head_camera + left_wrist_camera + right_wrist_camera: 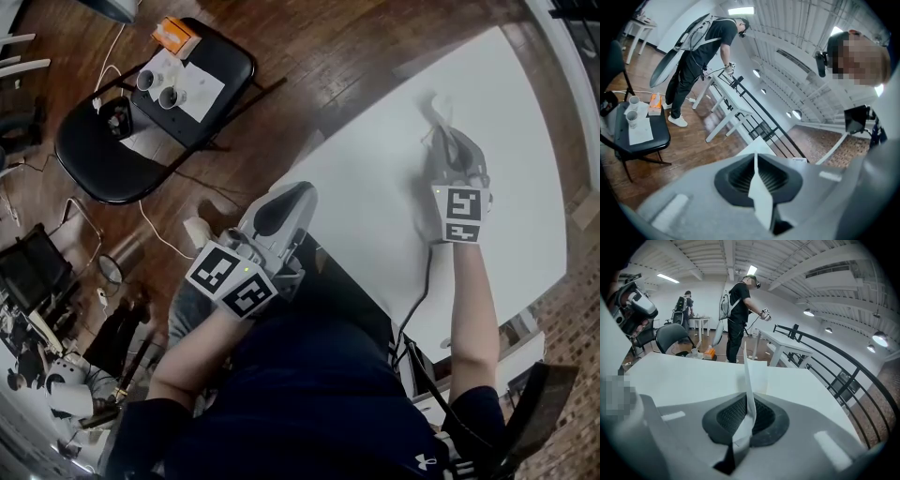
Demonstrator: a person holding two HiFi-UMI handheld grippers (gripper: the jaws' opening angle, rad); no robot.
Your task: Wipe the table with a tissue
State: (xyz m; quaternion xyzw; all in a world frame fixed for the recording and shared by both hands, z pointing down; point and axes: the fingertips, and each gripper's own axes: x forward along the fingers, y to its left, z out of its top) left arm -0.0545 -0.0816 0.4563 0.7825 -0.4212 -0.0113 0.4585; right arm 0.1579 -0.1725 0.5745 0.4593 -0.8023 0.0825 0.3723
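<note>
**Obscured or unclear.** In the head view the tip of the right gripper (pixel 442 136) is blurred, and nothing held there can be made out. The tip of the left gripper (pixel 292 195) is seen only from above, so its load is hidden in that view. The far corner of the white rectangular tabletop (pixel 375 187) is cut off by the picture's edge.

**Right gripper.** It is held low over the tabletop (pixel 684 376). Its grey fingers (pixel 801 427) are pressed together on a thin white tissue sheet (pixel 749 376). The sheet stands upright from the dark ribbed pads, edge on to the camera.

**Left gripper.** It is held off the near edge of the tabletop, above the dark wooden floor (pixel 309 56). Its fingers (pixel 693 197) are closed on a second white tissue strip (pixel 760 197), which is pinched at the middle and juts towards the camera.

**Containers.** Two pale paper cups (pixel 159 87) stand side by side on a black folding chair (pixel 103 155), on white paper sheets (pixel 202 92). Their contents cannot be determined. An orange box (pixel 173 36) lies at the chair's far edge, and its contents are not visible.

**Surroundings.** A person in black clothing with a backpack (pixel 738 310) is seen standing beyond the tabletop.
</note>
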